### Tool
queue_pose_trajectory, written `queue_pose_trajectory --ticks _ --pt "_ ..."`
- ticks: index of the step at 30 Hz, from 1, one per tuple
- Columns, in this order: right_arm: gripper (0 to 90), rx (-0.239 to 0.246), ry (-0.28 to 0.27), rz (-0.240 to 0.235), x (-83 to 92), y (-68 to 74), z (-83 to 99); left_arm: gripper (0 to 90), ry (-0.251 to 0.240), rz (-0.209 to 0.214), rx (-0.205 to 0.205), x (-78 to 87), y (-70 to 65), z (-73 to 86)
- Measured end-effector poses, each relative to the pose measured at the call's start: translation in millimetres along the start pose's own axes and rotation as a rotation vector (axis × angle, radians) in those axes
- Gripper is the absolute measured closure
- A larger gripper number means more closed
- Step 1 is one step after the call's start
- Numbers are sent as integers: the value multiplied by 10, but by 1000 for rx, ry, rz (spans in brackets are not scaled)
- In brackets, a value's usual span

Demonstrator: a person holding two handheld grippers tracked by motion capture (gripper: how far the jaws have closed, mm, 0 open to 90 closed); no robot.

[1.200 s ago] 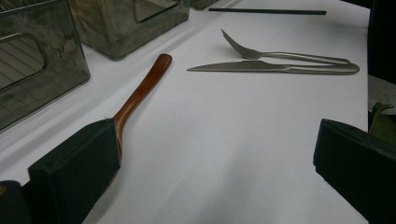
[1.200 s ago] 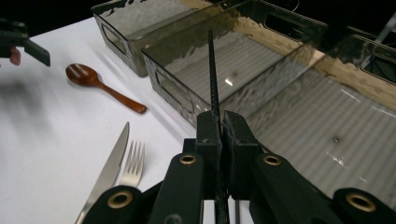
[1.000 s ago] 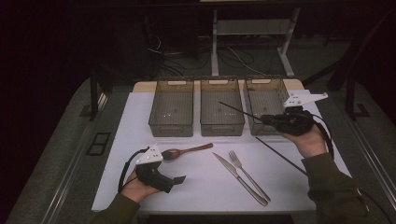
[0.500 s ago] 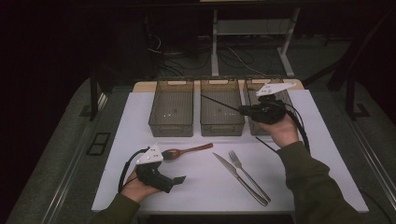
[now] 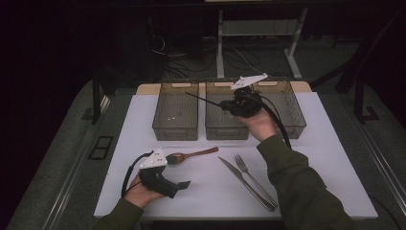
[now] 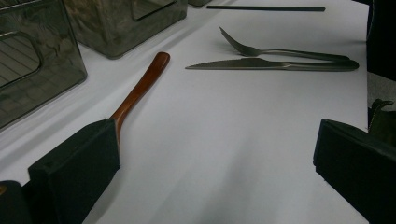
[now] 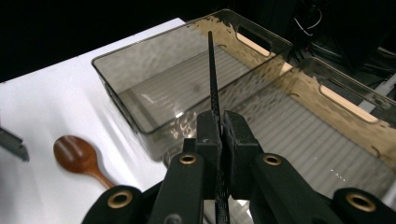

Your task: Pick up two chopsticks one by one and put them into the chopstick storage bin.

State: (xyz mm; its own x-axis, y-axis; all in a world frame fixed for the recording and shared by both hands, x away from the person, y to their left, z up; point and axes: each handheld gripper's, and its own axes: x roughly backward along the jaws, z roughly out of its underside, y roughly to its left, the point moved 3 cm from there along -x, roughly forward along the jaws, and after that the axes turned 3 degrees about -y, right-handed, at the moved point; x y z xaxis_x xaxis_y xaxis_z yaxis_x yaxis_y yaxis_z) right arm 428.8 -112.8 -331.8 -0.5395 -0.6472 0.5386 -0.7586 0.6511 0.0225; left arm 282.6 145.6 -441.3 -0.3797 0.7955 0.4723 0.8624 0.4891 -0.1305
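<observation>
Black chopstick (image 5: 203, 99) pinched between right gripper (image 5: 225, 105) fingers (image 7: 208, 135), held over middle bin (image 5: 226, 130), above rim. Long axis near level; free tip points toward left bin (image 5: 175, 129), past the divide. Risk: grip sits at one end, so long overhang could pivot or slip; tip may clip bin wall on lowering. Left gripper (image 5: 184, 184) fingers (image 6: 77, 165) spread, empty, low over tabletop (image 5: 210, 191) beside spoon (image 5: 191, 155).
</observation>
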Motion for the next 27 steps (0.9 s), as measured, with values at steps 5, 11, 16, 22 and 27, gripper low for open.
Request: queue_pose_trajectory --ticks 5,11,16,22,27 --pt "844 2 18 3 -186 49 -65 0 -2 2 -2 -1 0 0" --pt "844 -2 51 -2 -501 128 -120 0 3 6 -9 -7 -1 0" --pt "844 4 83 3 -750 224 -149 0 5 10 -16 -2 2 -1" --pt "844 -1 125 2 -1019 295 -183 0 4 15 -16 -1 -6 -5" --pt "844 1 163 13 -1209 314 -192 0 7 13 -21 -5 -12 -7"
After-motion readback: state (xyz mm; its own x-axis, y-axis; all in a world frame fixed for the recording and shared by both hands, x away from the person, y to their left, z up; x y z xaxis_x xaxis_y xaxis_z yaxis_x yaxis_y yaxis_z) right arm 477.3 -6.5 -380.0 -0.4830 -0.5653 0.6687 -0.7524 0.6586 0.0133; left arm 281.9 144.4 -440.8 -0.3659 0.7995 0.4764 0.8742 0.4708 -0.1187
